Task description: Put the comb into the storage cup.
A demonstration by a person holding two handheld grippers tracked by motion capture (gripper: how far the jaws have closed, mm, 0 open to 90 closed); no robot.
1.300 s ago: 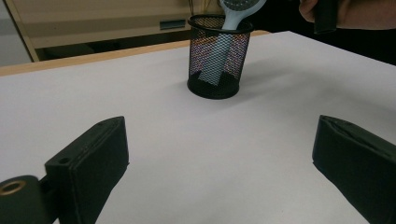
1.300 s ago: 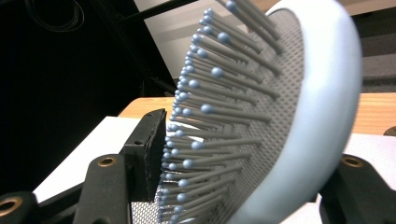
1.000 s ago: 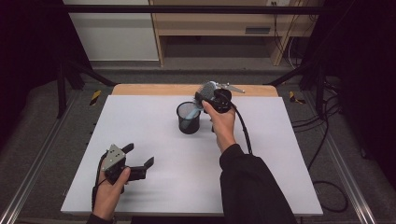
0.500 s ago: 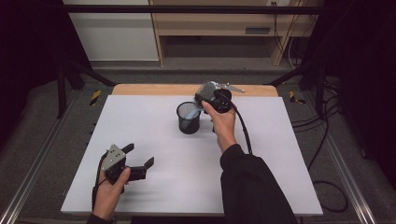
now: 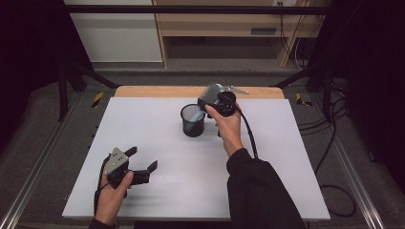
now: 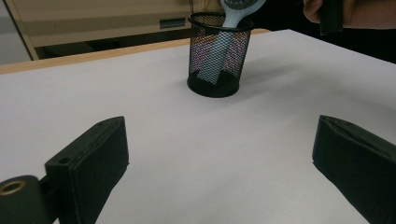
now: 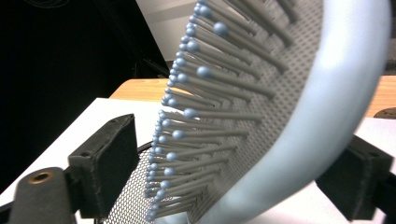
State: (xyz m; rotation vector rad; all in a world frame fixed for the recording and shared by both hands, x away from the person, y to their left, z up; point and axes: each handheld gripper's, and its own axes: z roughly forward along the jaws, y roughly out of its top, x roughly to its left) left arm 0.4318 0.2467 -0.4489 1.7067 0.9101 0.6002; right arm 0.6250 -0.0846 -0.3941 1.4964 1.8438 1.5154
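Note:
A black mesh cup (image 5: pixel 193 121) (image 6: pixel 217 56) stands at the back middle of the white table (image 5: pixel 157 119). A light blue hairbrush (image 5: pixel 210 93) (image 7: pixel 280 93) stands handle-down in it, leaning right, and its handle (image 6: pixel 232 18) shows through the mesh. My right gripper (image 5: pixel 217 100) (image 7: pixel 233 163) is at the brush head. Its jaws have just been opening, and they now stand open on either side of the bristled head. My left gripper (image 5: pixel 141 158) (image 6: pixel 219 154) rests low at the front left, open and holding nothing, pointing towards the cup.
A wooden strip (image 5: pixel 143 90) runs along the table's far edge. Beyond it stands a light wooden shelf unit (image 5: pixel 224 28). The right gripper's cable (image 5: pixel 250 138) trails over the person's dark sleeve. More cables (image 5: pixel 334 143) lie on the floor at the right.

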